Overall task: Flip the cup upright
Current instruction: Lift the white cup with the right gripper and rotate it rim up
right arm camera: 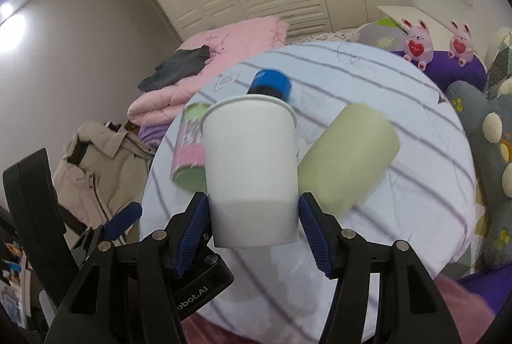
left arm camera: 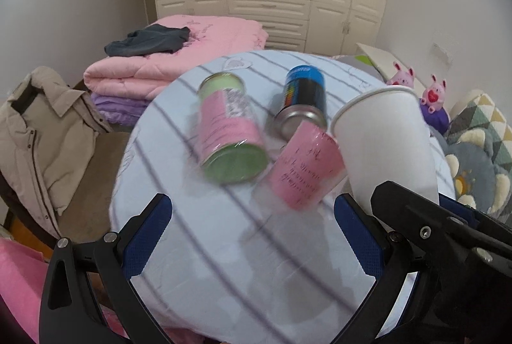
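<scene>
The right gripper (right arm camera: pixel 254 217) clamps the white paper cup (right arm camera: pixel 251 171) near its base, holding it lifted above the striped round worktop (right arm camera: pixel 400 216) with the rim pointing up and away. The left gripper (left arm camera: pixel 252 235) hangs with its jaws spread wide and nothing between them. On the worktop lie a green-ended can (left arm camera: pixel 228 127) at 10 o'clock, a blue-capped spray can (left arm camera: pixel 304 97) at 12, and a pink-labelled cylinder (left arm camera: pixel 304 166) just beside both.
</scene>
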Available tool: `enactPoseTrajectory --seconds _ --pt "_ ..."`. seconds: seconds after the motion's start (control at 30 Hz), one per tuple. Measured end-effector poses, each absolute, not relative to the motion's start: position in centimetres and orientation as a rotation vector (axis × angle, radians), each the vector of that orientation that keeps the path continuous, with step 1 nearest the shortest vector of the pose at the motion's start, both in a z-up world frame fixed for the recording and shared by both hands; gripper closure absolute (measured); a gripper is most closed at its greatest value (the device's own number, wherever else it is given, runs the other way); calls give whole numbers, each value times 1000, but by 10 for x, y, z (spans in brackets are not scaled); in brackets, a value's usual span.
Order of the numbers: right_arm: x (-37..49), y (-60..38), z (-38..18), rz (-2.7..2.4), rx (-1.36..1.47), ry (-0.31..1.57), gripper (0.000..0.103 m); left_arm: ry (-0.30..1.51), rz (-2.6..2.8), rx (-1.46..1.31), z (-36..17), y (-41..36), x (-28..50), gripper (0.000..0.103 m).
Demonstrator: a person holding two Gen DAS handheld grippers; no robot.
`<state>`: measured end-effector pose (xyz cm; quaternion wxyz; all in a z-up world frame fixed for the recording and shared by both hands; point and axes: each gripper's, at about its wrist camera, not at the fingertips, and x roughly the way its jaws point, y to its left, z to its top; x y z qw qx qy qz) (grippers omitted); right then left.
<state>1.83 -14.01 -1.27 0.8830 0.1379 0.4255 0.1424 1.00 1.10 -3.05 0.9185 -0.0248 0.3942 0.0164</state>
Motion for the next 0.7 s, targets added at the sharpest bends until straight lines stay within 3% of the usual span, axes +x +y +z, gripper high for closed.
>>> enactPoseTrajectory --seconds 0.7 --pt "-11 -132 -34 266 255 896 41 807 18 0 -58 10 -9 1"
